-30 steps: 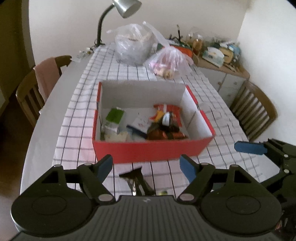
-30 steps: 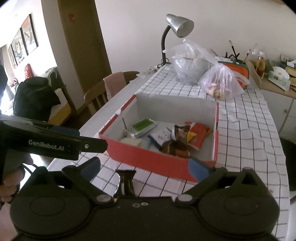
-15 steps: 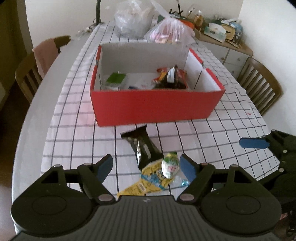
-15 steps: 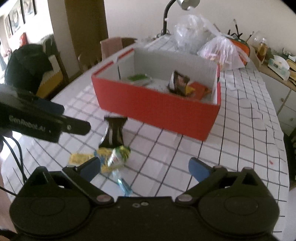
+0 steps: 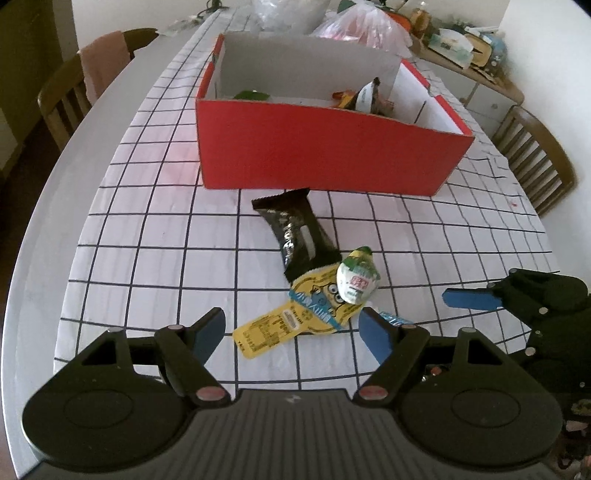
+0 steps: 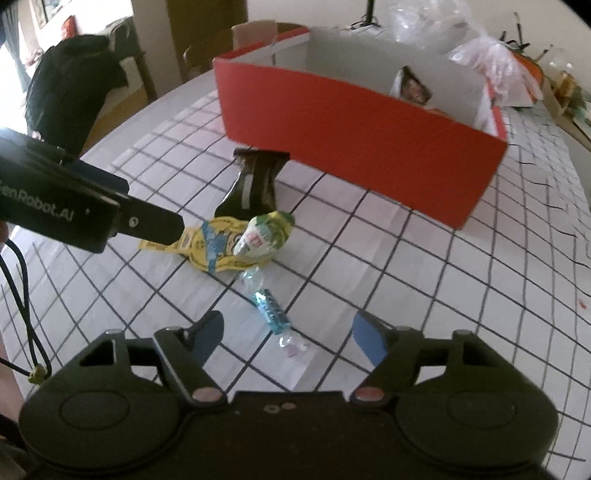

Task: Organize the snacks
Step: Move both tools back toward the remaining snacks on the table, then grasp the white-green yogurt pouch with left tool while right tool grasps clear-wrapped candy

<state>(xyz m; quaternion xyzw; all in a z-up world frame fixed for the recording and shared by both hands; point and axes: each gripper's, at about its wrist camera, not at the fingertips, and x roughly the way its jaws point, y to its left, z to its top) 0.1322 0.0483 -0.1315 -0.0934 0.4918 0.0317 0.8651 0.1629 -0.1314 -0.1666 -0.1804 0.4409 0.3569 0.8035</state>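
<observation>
A red cardboard box with several snacks inside stands on the checked tablecloth. In front of it lie a black wrapper, a yellow packet, a white-green egg-shaped snack and a small blue candy. My left gripper is open, low over the yellow packet. My right gripper is open, low over the blue candy. Both are empty.
Wooden chairs stand at the left and right of the table. Plastic bags lie behind the box. A cluttered sideboard is at the back right. The table edge curves along the left.
Both grippers have dropped and pulled back from the box toward the loose snacks near the table's front. The snacks have come into view between the fingers. Both stay open.
</observation>
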